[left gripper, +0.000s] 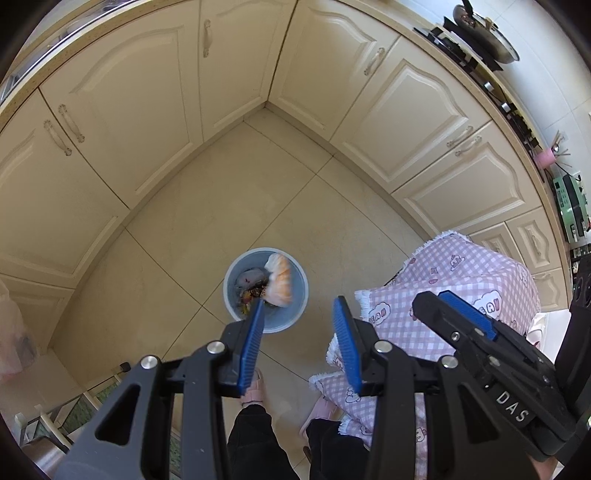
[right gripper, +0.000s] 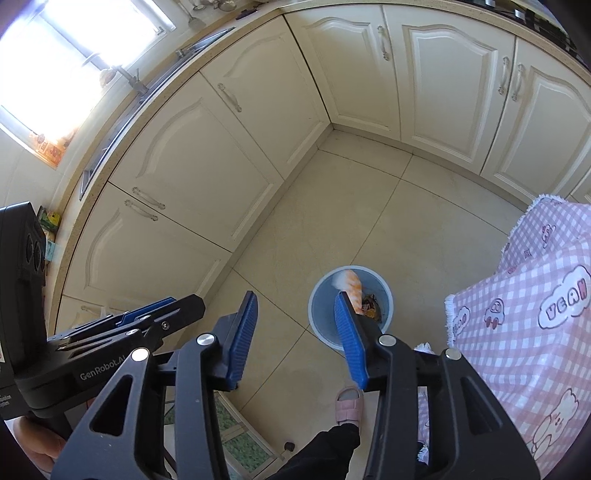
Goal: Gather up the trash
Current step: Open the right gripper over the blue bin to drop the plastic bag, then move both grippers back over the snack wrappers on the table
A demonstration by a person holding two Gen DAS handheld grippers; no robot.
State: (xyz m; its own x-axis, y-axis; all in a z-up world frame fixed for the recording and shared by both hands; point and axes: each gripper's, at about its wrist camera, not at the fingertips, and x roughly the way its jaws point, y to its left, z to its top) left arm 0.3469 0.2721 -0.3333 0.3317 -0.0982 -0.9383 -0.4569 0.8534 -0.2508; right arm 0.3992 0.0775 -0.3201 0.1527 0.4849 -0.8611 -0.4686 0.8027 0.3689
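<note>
two black grippers with blue pads fill the bottom of both views, pointing steeply down at a kitchen floor. left gripper [left gripper: 299,306] has its jaws partly open with nothing between the pads. right gripper [right gripper: 295,299] also stands partly open and empty; no earlier picture shows how it got there. in the left view the right gripper [left gripper: 458,314] shows only side-on at the right edge, and in the right view the left gripper [right gripper: 147,314] shows side-on at the left edge, so their gaps are hard to read from there.

below the grippers, partly hidden by them, are dark trouser legs [left gripper: 251,435] and pink slippers [right gripper: 349,404] on the floor. a pink checked cloth with cartoon prints [left gripper: 461,280] hangs over something bulky at the person's right; what it covers is hidden.

further down sits a round blue bin [left gripper: 295,306] on the pale tiled floor [left gripper: 221,206], just beside the cloth's edge. inside it lies an orange and white wrapper [left gripper: 280,278], blurred, leaning against the far rim, with darker mixed scraps [left gripper: 251,291] beneath that are too small to name. a blue pad covers the bin's near rim in each view.

open floor lies all around the bin up to the cream cabinet doors [left gripper: 122,122], which meet in a corner beyond. a pan on a stove [left gripper: 484,33] sits on the counter, cut off by the lens edge.
</note>
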